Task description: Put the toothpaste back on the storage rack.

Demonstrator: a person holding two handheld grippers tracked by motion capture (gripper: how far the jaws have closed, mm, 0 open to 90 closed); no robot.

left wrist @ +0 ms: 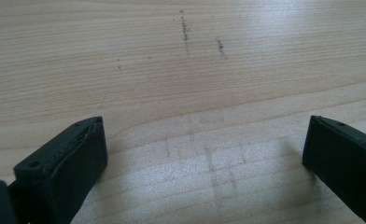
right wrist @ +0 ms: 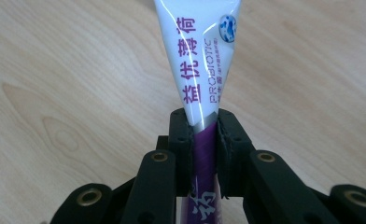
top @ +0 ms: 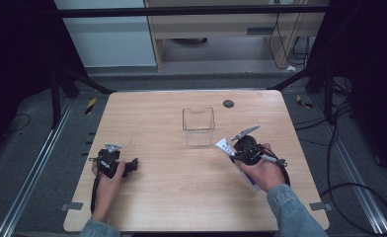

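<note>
A white and purple toothpaste tube (right wrist: 203, 65) with printed lettering is clamped between the jaws of my right gripper (right wrist: 204, 126), its flat crimped end pointing away from me. In the high view that right gripper (top: 237, 150) sits at the table's right, the tube (top: 225, 145) sticking out toward a clear plastic box (top: 199, 126) standing open-topped near the table's middle. My left gripper (top: 132, 166) rests low at the table's left. Its jaws stand wide apart over bare wood (left wrist: 204, 140), with nothing between them.
The light wooden table (top: 181, 187) has a small black round cap (top: 228, 103) near its far edge. Black cables (top: 359, 187) trail over the floor to the right. Metal frame rails (top: 28, 173) run along both sides.
</note>
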